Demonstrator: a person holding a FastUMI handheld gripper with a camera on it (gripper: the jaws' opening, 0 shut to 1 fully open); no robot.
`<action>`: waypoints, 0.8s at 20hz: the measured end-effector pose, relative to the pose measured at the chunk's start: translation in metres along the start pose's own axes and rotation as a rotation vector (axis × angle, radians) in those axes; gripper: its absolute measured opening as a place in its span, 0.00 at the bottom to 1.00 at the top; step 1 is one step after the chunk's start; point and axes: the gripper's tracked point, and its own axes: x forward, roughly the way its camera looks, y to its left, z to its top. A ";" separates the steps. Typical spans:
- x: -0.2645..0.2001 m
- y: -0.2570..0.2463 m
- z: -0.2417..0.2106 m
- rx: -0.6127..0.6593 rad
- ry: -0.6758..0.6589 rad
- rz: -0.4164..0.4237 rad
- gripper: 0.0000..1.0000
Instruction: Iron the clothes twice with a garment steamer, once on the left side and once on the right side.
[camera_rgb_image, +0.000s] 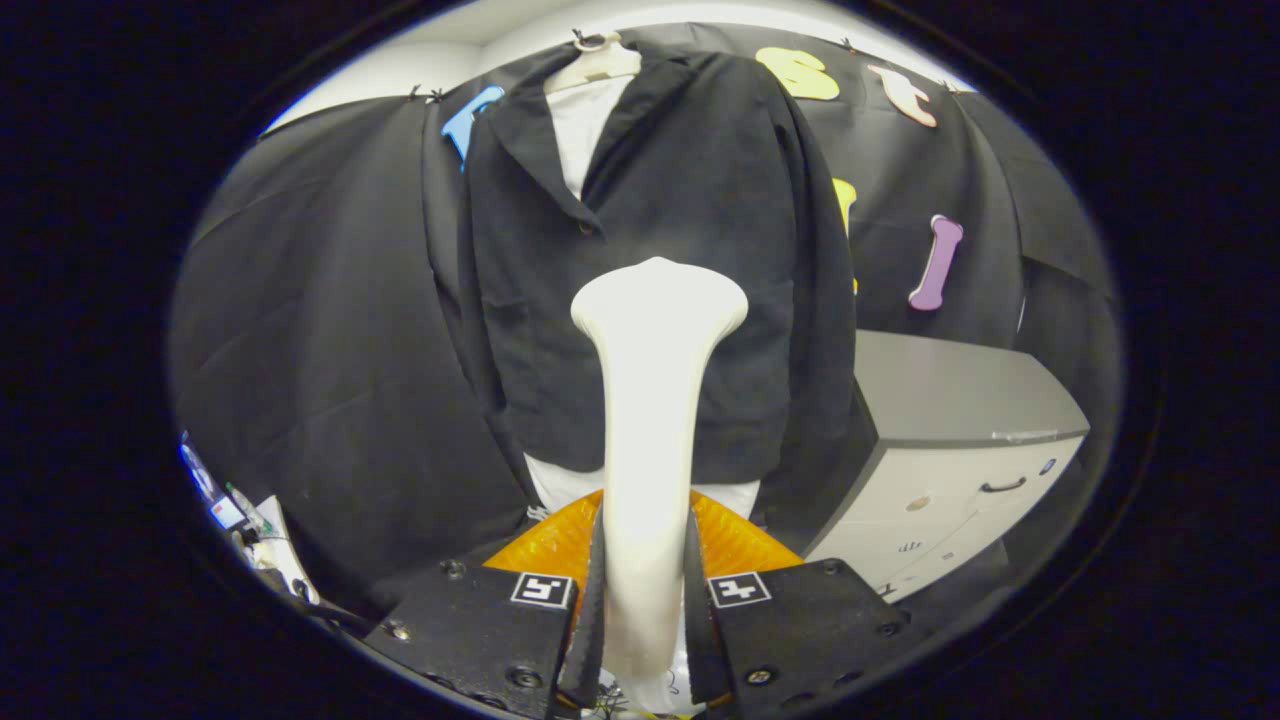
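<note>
Hand-held gripper (645, 610): right up close, closed down on the steamer's neck, a finger pressing in on each side, no gap showing between fingers and handle.
Garment steamer (650, 400): a smooth cream-white wand, rising straight up from between the fingers and flaring into a wide, flat head at the top. Its lower end is buried between the fingers, so the base is cut off from sight.
Steamer head: it sits in front of the jacket's lower front, about mid-chest to waist; whether it touches the cloth or hangs just off it, I cannot tell.
Orange piece (740, 540): a ribbed orange surface peeks out just beyond the fingers on both sides of the wand; mostly covered, hard to say what it is.
Black jacket (690, 200): hanging on a pale hanger (595, 62) against the booth wall, lapels open, one dark button at the closure, the fabric matte and fairly flat.
White shirt (580, 130): underneath the jacket, showing at the collar opening and again as a hem below the jacket.
Cabinet (960, 420): grey-white, with drawers, standing beside the jacket's far sleeve and partly tucked behind it.
Clutter (235, 515): small items low on the other side, too small and warped to make out.
</note>
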 end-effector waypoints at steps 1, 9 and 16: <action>-0.007 0.008 0.014 -0.007 -0.022 0.007 0.36; -0.016 0.077 0.100 -0.038 -0.164 0.060 0.36; -0.007 0.138 0.160 -0.111 -0.242 0.097 0.36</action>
